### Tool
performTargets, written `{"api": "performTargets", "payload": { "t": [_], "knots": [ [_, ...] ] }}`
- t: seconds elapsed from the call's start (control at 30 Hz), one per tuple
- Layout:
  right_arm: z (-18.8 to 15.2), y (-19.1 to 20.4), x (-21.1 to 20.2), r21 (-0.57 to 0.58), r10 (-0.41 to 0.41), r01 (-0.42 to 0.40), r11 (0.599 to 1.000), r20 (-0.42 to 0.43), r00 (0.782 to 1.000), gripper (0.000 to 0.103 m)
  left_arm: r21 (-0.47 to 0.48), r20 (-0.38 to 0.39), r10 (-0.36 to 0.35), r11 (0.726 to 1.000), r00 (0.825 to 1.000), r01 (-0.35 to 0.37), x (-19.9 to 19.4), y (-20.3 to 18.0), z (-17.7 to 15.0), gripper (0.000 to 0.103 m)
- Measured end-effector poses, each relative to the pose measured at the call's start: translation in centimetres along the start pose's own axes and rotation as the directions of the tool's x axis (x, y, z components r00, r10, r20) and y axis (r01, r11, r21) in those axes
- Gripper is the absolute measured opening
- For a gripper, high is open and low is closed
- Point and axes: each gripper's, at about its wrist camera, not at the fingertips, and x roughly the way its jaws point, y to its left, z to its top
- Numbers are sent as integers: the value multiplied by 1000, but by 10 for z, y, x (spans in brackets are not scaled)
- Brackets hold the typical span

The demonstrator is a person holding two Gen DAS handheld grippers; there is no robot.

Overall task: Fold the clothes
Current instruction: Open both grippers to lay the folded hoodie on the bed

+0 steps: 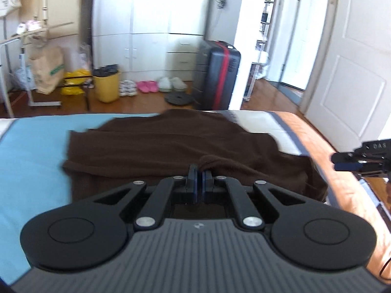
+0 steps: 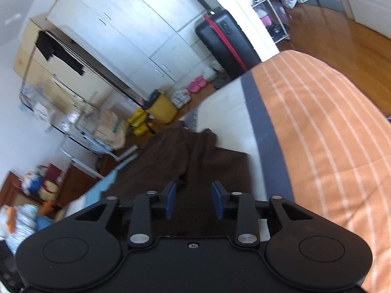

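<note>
A dark brown garment (image 1: pixel 156 146) lies spread across the bed, partly folded, with one edge near the bed's right side. My left gripper (image 1: pixel 200 172) is shut, and a raised fold of the brown cloth is pinched at its tips. In the right wrist view the same garment (image 2: pixel 171 156) stretches away beneath my right gripper (image 2: pixel 194 196), whose blue pads (image 2: pixel 171 197) stand apart with nothing gripped between them. The right gripper's tip (image 1: pixel 342 162) also shows at the right edge of the left wrist view, off the garment's right side.
The bed has a light blue cover (image 1: pixel 29 161) on the left and an orange striped blanket (image 2: pixel 330 134) with a dark band on the right. Beyond the bed stand a dark suitcase (image 1: pixel 220 73), a yellow bin (image 1: pixel 107 85), shoes and white wardrobes (image 1: pixel 151 24).
</note>
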Motion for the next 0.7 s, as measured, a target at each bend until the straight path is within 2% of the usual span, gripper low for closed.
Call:
{"api": "performTargets", "payload": {
  "t": [0.13, 0.2, 0.3, 0.47, 0.57, 0.6, 0.67, 0.7],
  "knots": [
    [-3, -5, 8, 9, -70, 70, 997, -13, 997, 40, -51, -38, 33, 998, 999, -35, -6, 38, -10, 3],
    [-4, -7, 10, 29, -121, 121, 992, 16, 992, 41, -62, -43, 50, 997, 998, -52, -11, 50, -19, 3],
    [-7, -1, 14, -6, -142, 142, 990, 20, 990, 41, -84, -35, 63, 994, 997, -66, -19, 68, -31, 3],
    [-18, 27, 22, -170, -136, 132, 977, -14, 991, 42, -212, 10, 72, 975, 997, -68, -31, 104, -33, 3],
    [-29, 41, 31, -260, -142, 120, 958, -66, 988, 45, -277, -58, 89, 955, 994, -101, -16, 122, -35, 3],
    [-33, 44, 35, -285, -148, 119, 951, -81, 986, 45, -254, -81, 100, 960, 992, -117, -13, 120, -39, 4],
    [-41, 51, 41, -344, -180, 136, 929, -99, 979, 45, -210, -123, 120, 967, 985, -144, -7, 116, -46, 16],
    [-45, 55, 45, -380, -202, 149, 913, -102, 974, 45, -214, -119, 99, 969, 988, -123, -9, 114, -50, 43]
  ]
}}
